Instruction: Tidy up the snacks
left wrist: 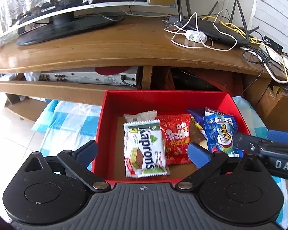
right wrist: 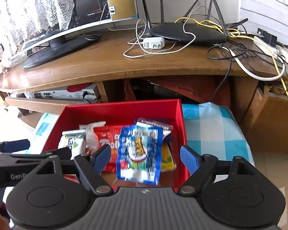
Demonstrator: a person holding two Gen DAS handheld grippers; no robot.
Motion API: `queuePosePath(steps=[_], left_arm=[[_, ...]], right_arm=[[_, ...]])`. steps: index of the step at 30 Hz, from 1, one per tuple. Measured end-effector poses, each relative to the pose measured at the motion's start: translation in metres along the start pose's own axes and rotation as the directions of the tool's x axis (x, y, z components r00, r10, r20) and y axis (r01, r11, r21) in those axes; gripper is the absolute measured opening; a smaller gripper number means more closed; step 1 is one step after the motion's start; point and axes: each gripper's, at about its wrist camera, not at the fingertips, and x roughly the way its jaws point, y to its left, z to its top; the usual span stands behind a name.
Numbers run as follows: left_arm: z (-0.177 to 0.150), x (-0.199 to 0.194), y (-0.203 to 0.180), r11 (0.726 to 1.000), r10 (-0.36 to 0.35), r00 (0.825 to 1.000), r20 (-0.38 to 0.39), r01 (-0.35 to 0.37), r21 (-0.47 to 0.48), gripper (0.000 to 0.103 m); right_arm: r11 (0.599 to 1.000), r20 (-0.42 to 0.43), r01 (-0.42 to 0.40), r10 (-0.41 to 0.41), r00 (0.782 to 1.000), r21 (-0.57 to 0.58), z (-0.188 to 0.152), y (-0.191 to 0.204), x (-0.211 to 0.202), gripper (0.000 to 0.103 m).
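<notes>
A red box [left wrist: 163, 97] sits on a blue checked cloth and holds several snack packs. In the left wrist view a white Kaproms wafer pack [left wrist: 144, 149] lies at the left, a red Trolli pack [left wrist: 176, 140] in the middle, a blue pack [left wrist: 220, 132] at the right. My left gripper [left wrist: 142, 151] is open and empty above the Kaproms pack. My right gripper [right wrist: 144, 156] is open above the box [right wrist: 122, 106], with the blue pack [right wrist: 140, 153] lying between its fingers and not gripped. The Trolli pack [right wrist: 109, 143] lies to its left.
A wooden TV stand [left wrist: 124, 44] stands behind the box with a monitor [left wrist: 67, 3], a router [left wrist: 217, 28] and tangled cables [left wrist: 259, 53]. A silver player [left wrist: 90, 76] sits on its shelf. The checked cloth [right wrist: 211, 128] extends right of the box. Tiled floor lies at the left.
</notes>
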Motion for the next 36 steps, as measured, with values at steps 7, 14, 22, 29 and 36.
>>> queuePosePath(steps=[7,14,22,29,36], left_arm=[[-0.023,-0.014,-0.002,0.997,0.065,0.998,0.014,-0.066,0.041,0.103],[-0.049,-0.031,-0.007,0.991,0.106,0.994,0.028,-0.108,0.074,0.103],[-0.072,-0.047,-0.012,0.994,0.06,0.998,0.021,-0.062,0.092,0.103],[-0.084,-0.053,-0.009,0.997,0.02,1.0,-0.013,-0.019,0.072,0.103],[-0.096,-0.052,-0.012,0.994,0.051,0.999,-0.015,-0.049,0.093,0.103]], right_arm=[[1.0,-0.015,0.012,-0.011,1.0,0.018,-0.024,-0.004,-0.02,0.084],[1.0,-0.051,0.004,-0.004,0.999,0.015,-0.052,-0.003,-0.036,0.084],[1.0,-0.088,-0.006,0.007,0.996,0.008,-0.081,0.001,-0.05,0.085],[1.0,-0.093,-0.002,0.003,0.996,0.012,-0.097,0.001,-0.06,0.085],[1.0,-0.096,-0.003,0.005,0.995,0.018,-0.103,0.001,-0.066,0.085]])
